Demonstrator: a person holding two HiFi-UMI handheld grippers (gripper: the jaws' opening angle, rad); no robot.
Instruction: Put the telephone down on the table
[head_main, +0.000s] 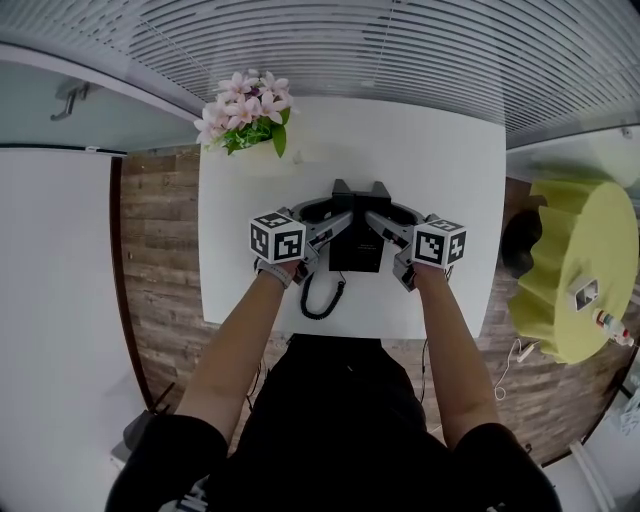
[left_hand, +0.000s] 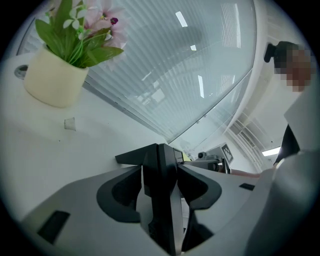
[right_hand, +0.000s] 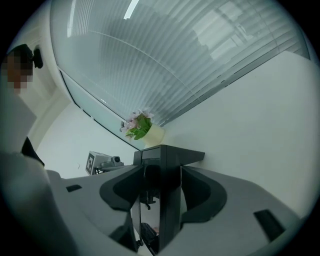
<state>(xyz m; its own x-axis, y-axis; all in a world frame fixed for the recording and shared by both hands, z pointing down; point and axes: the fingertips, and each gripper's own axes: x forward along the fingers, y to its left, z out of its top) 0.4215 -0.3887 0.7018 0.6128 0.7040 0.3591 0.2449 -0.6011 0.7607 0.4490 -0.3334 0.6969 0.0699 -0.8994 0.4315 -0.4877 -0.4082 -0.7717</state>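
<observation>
I have the left gripper (head_main: 338, 224) and the right gripper (head_main: 380, 224) each clamped on a side of the black telephone (head_main: 357, 252), low over the white table (head_main: 450, 170). I'd lower both evenly, hold it level, and release only once it rests.

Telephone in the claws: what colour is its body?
The telephone is black; the head view shows it best.
</observation>
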